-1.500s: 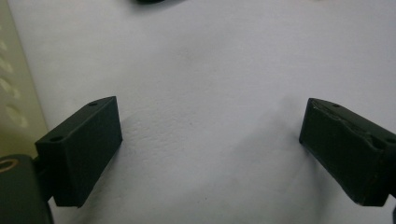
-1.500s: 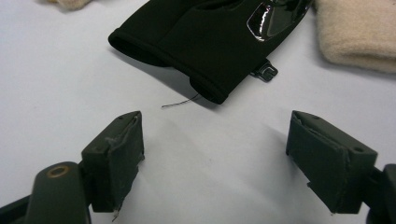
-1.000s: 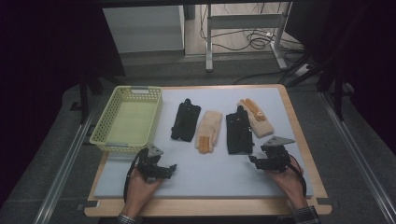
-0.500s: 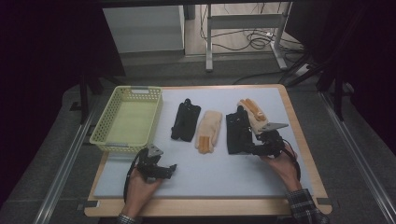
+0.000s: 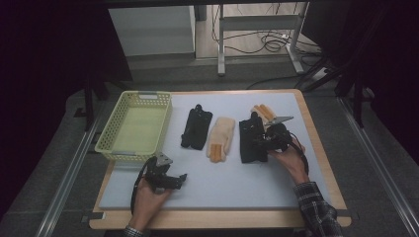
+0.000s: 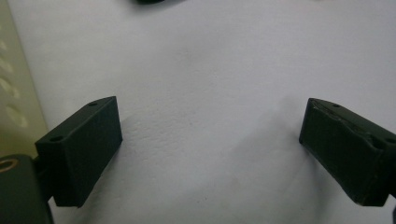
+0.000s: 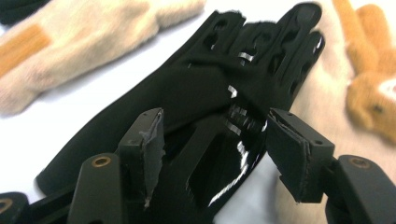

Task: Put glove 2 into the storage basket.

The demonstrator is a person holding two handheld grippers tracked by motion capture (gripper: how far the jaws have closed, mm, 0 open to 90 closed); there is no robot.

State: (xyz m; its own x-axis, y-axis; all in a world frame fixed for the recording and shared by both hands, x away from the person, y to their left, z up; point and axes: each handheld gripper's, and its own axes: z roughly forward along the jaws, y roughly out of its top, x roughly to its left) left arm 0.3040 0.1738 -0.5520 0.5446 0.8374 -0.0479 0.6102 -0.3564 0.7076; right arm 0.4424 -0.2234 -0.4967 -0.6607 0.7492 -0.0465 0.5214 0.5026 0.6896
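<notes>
Now right tongs (image 7: 215,144) narrowing, jaws astride black glove (image 7: 219,88), not yet pinching; left tongs (image 6: 210,140) wide over bare table (image 6: 210,60).

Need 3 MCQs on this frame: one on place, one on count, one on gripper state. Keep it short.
1. Where does the yellow basket stand?
A. left end of the table
B. right end of the table
C. centre, between the gloves

2. How many gloves lie on the white mat?
A. two
B. three
C. four

3. How is the right gripper?
A. shut on a cream glove
B. jaws apart over the right-hand black glove
C. resting inside the basket

Answers:
1 A, the basket sits at the mat's left edge in the high view.
2 C, two black and two cream with orange fingers.
3 B, the right gripper view has both pads clear of the black glove under them; the jaws have just been closing, not yet gripping.
</notes>
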